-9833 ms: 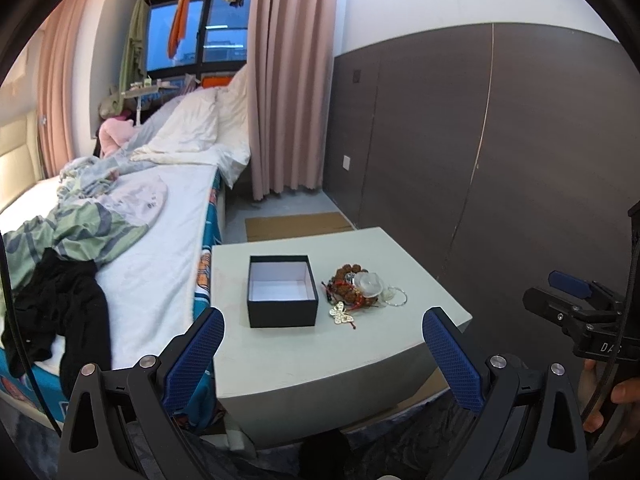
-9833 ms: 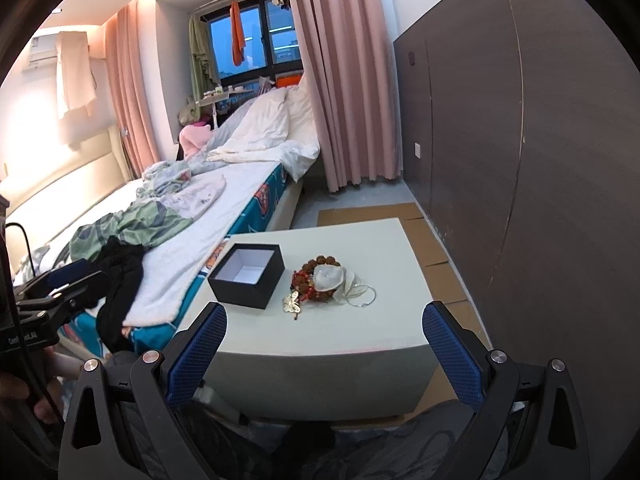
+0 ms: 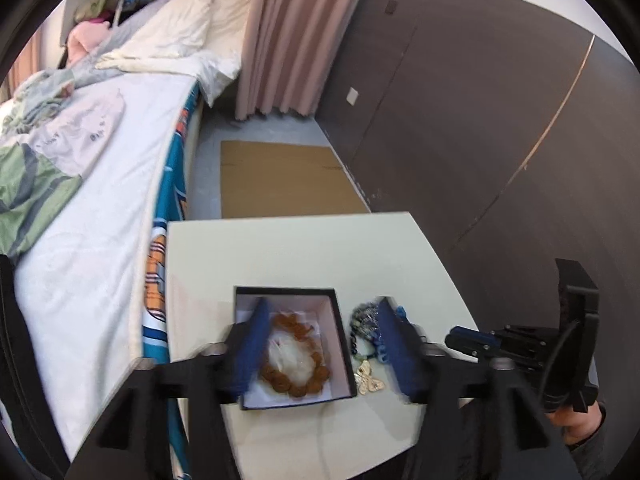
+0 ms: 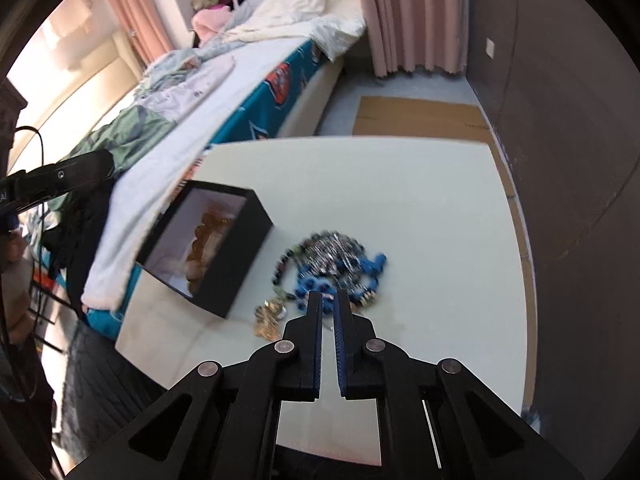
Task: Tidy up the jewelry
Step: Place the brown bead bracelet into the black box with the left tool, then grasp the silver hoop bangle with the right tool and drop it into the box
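Note:
A black box (image 3: 344,364) with a white lining stands on the pale table (image 3: 304,248). A brown bead bracelet (image 3: 296,384) and a white piece lie inside it. My left gripper (image 3: 320,320) is open above the box, holding nothing. A pile of blue and dark beaded jewelry (image 4: 340,260) and a gold butterfly piece (image 4: 270,318) lie right of the box (image 4: 224,256). My right gripper (image 4: 329,296) is nearly shut, its tips at the near edge of the blue beads; whether it pinches any is unclear.
A bed (image 3: 88,208) with rumpled clothes runs along the table's left side. A dark panelled wall (image 3: 500,128) is on the right. Cardboard (image 3: 280,176) lies on the floor beyond the table, by pink curtains (image 3: 288,32).
The brown bead bracelet and white piece went from the table into the box. Both grippers came in close over the table. The right gripper has closed; blue beaded jewelry now shows.

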Demonstrator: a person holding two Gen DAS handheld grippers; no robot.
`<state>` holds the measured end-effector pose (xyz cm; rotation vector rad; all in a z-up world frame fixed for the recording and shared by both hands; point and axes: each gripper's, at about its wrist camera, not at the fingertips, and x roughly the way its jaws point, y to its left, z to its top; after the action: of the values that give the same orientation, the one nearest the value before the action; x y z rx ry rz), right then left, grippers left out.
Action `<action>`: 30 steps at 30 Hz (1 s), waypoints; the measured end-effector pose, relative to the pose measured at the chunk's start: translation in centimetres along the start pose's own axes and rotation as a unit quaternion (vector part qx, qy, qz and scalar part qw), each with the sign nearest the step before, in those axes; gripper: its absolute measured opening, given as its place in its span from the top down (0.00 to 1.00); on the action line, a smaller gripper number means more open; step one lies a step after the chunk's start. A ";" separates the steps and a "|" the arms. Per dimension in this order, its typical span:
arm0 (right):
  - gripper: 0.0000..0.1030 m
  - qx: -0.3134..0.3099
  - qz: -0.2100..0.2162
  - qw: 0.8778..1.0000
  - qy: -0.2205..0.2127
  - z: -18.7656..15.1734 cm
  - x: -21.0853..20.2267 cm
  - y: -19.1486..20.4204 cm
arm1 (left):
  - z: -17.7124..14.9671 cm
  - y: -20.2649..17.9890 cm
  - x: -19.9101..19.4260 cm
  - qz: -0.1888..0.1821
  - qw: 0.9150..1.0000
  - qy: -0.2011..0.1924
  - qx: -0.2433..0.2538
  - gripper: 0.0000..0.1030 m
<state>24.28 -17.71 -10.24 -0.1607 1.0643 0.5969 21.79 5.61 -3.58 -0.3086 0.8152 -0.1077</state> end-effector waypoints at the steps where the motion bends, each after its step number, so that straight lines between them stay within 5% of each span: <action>1: 0.91 -0.007 -0.002 1.000 -0.002 0.2 -0.1 0.3 | 0.0 0.2 -0.4 0.000 1.000 -0.007 -0.002 0.33; 3: 0.91 -0.012 -0.010 1.000 0.004 0.5 0.4 0.8 | -0.1 0.8 -0.9 0.002 1.000 -0.009 -0.006 0.32; 5: 0.81 -0.010 -0.009 1.000 0.018 0.8 1.1 1.0 | -0.3 1.5 -1.2 0.006 1.000 -0.010 -0.011 0.32; 7: 0.54 -0.008 -0.009 0.999 0.033 0.9 2.0 0.9 | -0.7 2.2 -1.6 0.010 1.000 -0.011 -0.017 0.32; 10: 0.44 -0.015 -0.031 0.998 0.044 0.4 3.2 0.4 | -1.5 3.1 -1.8 0.012 1.000 -0.010 -0.027 0.32; 21: 0.43 -0.030 -0.029 0.994 0.099 -0.7 9.0 -0.4 | -4.1 5.2 -1.7 0.014 0.998 0.008 -0.057 0.32; 30: 0.50 -0.050 -0.028 0.995 0.085 -0.4 7.7 0.4 | -4.8 5.5 -1.5 0.009 0.998 0.008 -0.065 0.32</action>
<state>26.37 -14.60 -17.01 -0.3327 1.1908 0.5942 17.12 10.06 -7.28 -0.4232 0.8430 -0.0395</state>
